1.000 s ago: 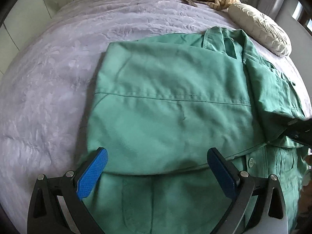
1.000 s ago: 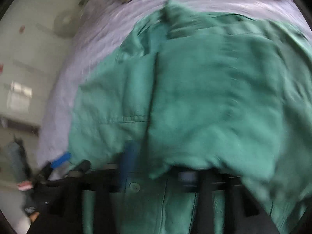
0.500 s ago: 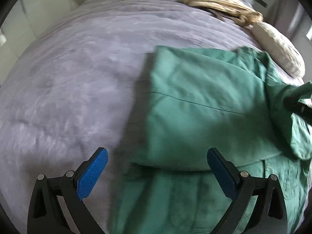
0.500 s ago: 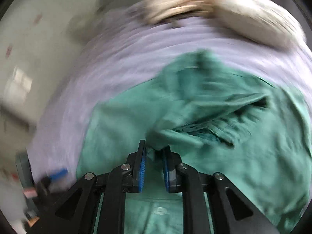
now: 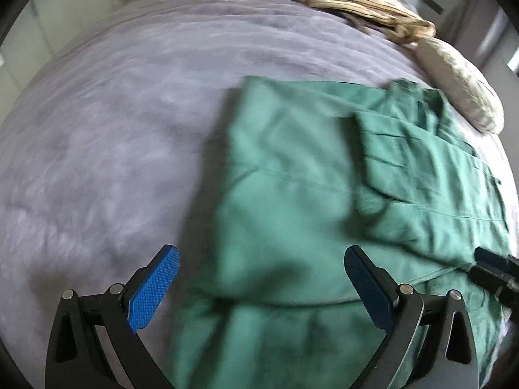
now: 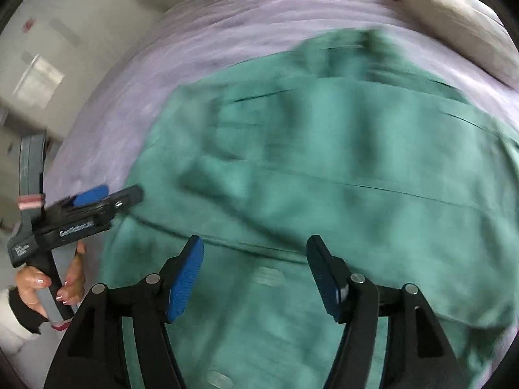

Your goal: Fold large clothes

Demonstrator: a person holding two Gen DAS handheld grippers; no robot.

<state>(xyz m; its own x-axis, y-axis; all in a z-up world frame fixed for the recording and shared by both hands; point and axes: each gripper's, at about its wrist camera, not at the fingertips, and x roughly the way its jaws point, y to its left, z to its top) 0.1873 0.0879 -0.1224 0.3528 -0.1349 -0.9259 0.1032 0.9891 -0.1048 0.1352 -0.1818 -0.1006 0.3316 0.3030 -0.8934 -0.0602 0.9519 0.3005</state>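
A large green shirt point(image 5: 308, 194) lies on the lilac bedspread point(image 5: 113, 129), both sides folded in over its middle; it also fills the right wrist view point(image 6: 324, 178). My left gripper point(image 5: 259, 282) is open and empty, hovering over the shirt's left edge near the hem. My right gripper point(image 6: 256, 269) is open and empty above the lower part of the shirt. The left gripper also shows in the right wrist view point(image 6: 107, 197), held by a hand at the shirt's left edge. The right gripper's tip shows at the right edge of the left wrist view point(image 5: 493, 269).
A cream pillow point(image 5: 457, 87) and a beige bundle of cloth point(image 5: 356, 3) lie at the far end of the bed. A pale wall and floor show to the left of the bed point(image 6: 48, 64).
My right gripper has let go of the shirt's right side and opened; that side now lies folded over the middle. My left gripper has shifted left, staying open.
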